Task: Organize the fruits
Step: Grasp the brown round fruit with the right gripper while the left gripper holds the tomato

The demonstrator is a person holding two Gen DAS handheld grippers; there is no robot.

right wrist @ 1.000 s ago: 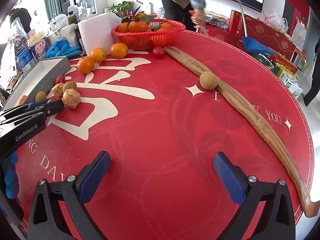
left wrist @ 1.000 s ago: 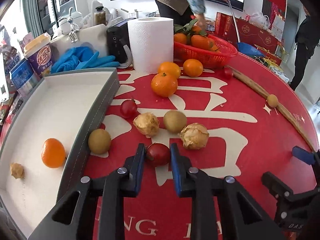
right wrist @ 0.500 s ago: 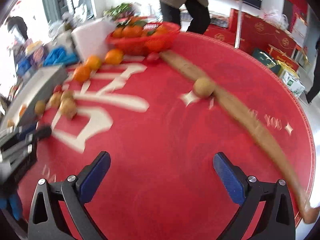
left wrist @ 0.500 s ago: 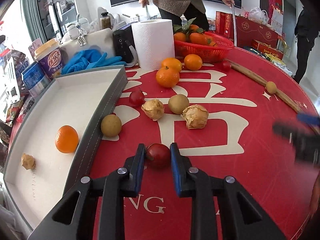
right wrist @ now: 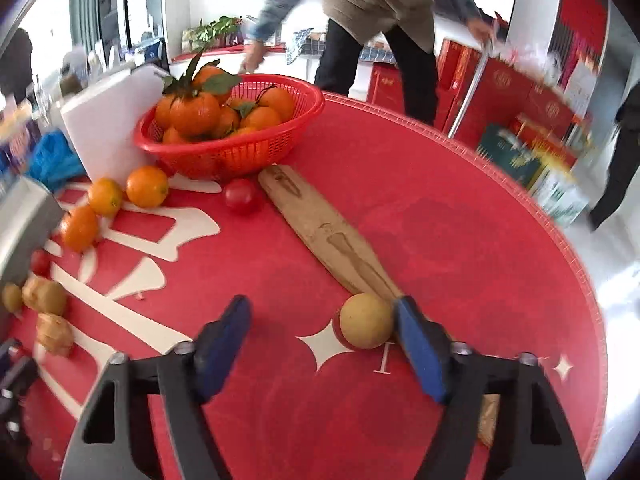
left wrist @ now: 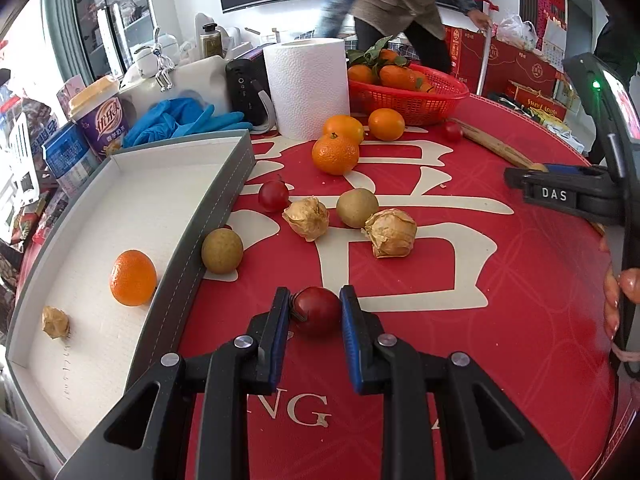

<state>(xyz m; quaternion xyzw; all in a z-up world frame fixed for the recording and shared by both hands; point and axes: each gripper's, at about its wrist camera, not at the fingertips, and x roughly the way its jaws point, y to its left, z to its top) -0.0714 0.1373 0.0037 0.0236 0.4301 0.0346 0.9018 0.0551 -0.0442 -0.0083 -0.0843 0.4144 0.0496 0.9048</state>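
Observation:
My left gripper (left wrist: 314,312) is shut on a red cherry tomato (left wrist: 316,314) just above the red tablecloth, right of the grey-rimmed white tray (left wrist: 224,196). An orange (left wrist: 133,278) and a papery husk fruit (left wrist: 55,321) lie in the tray. Oranges (left wrist: 335,153), another tomato (left wrist: 273,196), two husk fruits (left wrist: 307,217) and brown round fruits (left wrist: 357,207) lie loose ahead. My right gripper (right wrist: 322,308) is closing around a yellow-brown round fruit (right wrist: 366,320). The fruit sits against the right finger, with the left finger still apart from it.
A long wooden stick (right wrist: 328,236) runs behind the round fruit. A red basket (right wrist: 236,148) of tangerines and a paper towel roll (left wrist: 306,88) stand at the back. Blue gloves (left wrist: 180,120) and cups lie past the tray. A person (right wrist: 372,12) moves behind the table.
My right gripper moved forward to the round fruit by the wooden stick, and its jaws narrowed from wide open. The left gripper kept hold of the tomato and barely shifted.

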